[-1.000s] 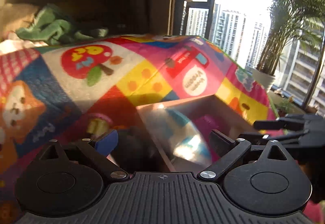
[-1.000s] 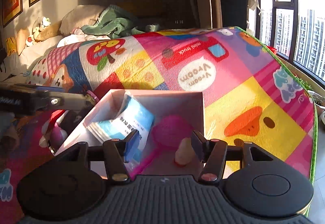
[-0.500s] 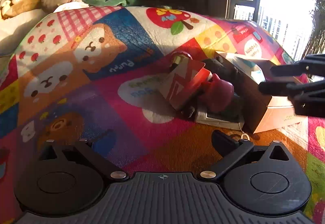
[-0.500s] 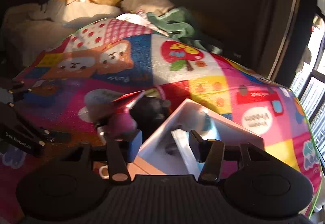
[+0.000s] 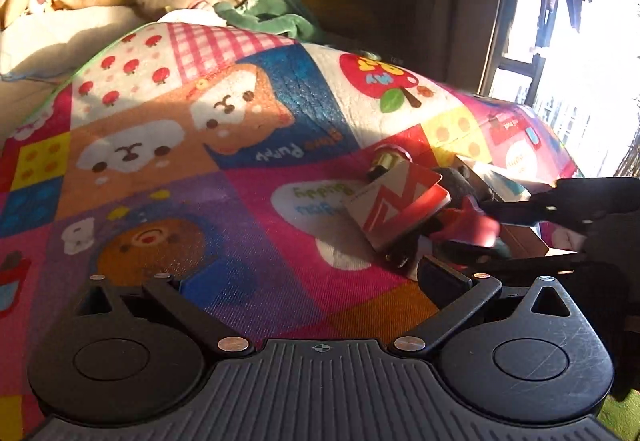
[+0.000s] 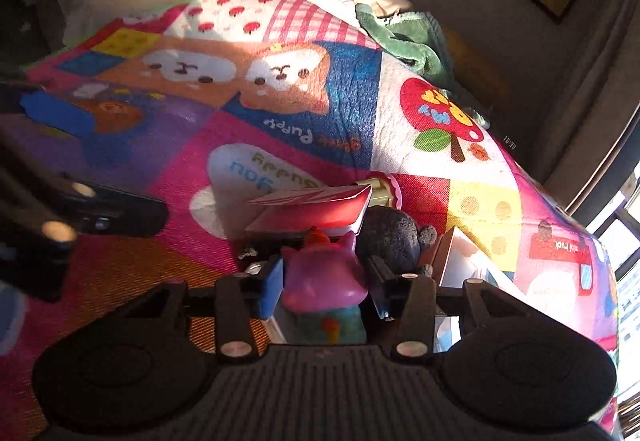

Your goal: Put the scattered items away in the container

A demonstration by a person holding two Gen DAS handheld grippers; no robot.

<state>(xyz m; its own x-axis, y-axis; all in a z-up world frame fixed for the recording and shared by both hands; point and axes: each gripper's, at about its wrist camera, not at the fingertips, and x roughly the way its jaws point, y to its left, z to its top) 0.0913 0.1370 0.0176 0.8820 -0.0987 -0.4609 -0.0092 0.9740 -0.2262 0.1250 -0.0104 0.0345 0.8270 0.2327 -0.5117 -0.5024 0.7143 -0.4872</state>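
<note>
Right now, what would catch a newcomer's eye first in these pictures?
The bright patchwork cartoon play mat fills both views. At the right tool, a glossy pink squishy animal toy sits between the fingers. Just beyond lies a red-and-white zigzag card box, beside a dark plush toy.

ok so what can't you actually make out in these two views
- Box, right wrist view: only one corner shows; the dark plush and the right gripper cover the rest, so its contents are hidden.
- Pink figure, same view: its lower half sits behind the gripper body.
- Gold-capped item, left wrist view: mostly under the red-and-white card.
- Left gripper: nothing between its jaws.
</note>
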